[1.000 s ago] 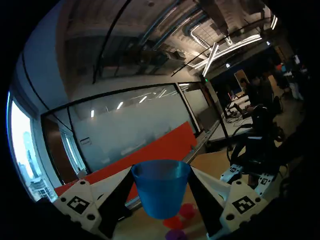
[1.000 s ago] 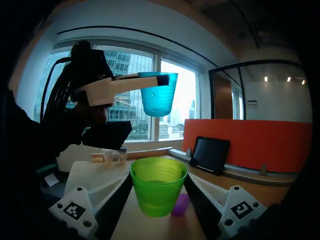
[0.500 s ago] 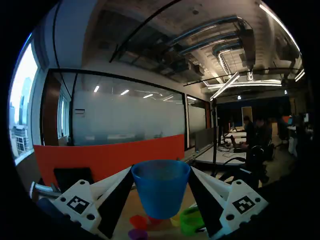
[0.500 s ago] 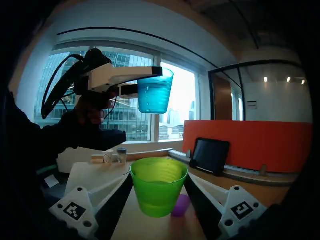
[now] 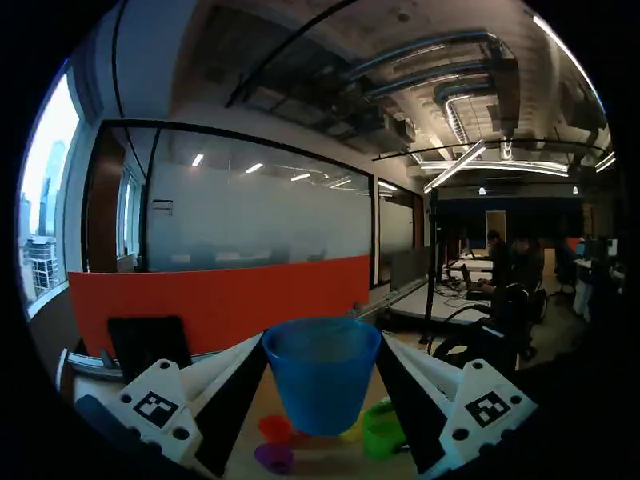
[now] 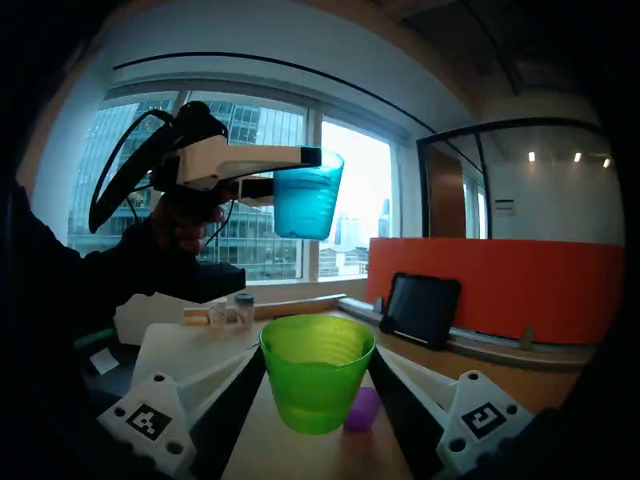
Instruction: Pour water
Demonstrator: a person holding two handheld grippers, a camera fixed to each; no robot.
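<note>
My left gripper [image 5: 322,344] is shut on a blue plastic cup [image 5: 322,374], rim up. In the right gripper view that left gripper [image 6: 300,172] and its blue cup [image 6: 306,198] hang high in front of the window, leaning slightly, above and a little left of the green cup. A hand [image 6: 180,224] holds it. My right gripper [image 6: 318,352] is shut on the green cup [image 6: 318,372], upright just above the table, with a little liquid at its bottom. The green cup [image 5: 382,428] also sits low in the left gripper view.
A small purple cup [image 6: 362,410] stands on the light wooden table [image 6: 320,456] behind the green cup. A black tablet [image 6: 422,310] leans against an orange partition [image 6: 512,288]. A small jar [image 6: 242,308] stands by the window. Small red [image 5: 276,426] and purple [image 5: 274,457] cups lie below.
The left gripper's view has swung round and levelled toward the orange partition. In the right gripper view the blue cup has shifted slightly left. The green cup has stayed still.
</note>
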